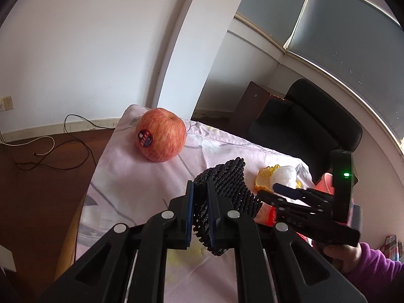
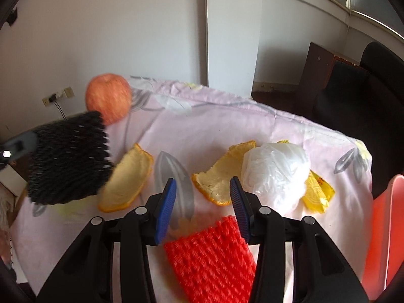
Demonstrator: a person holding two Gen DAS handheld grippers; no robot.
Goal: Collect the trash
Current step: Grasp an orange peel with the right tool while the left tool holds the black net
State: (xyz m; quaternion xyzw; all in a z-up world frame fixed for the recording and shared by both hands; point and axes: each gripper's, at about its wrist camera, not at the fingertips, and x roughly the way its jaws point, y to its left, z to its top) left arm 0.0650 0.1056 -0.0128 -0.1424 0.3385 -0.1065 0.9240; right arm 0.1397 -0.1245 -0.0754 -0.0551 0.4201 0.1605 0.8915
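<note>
My left gripper [image 1: 200, 189] is shut on a black foam fruit net [image 1: 227, 186] and holds it above the pink cloth; the net also shows in the right wrist view [image 2: 68, 156] at the left. My right gripper [image 2: 203, 186] is open over the table, just above a red foam net [image 2: 209, 260] that lies between its fingers. Ahead of it lie orange peels [image 2: 126, 179] [image 2: 219, 174], a crumpled white plastic bag [image 2: 275, 171] and a yellow wrapper [image 2: 317, 192]. The right gripper also shows in the left wrist view [image 1: 280, 192].
An apple [image 1: 161, 135] with a sticker sits at the far left of the cloth-covered table [image 1: 126, 176]. A pink-red bin [image 2: 386, 227] stands at the table's right edge. A black chair [image 1: 303, 126] is behind.
</note>
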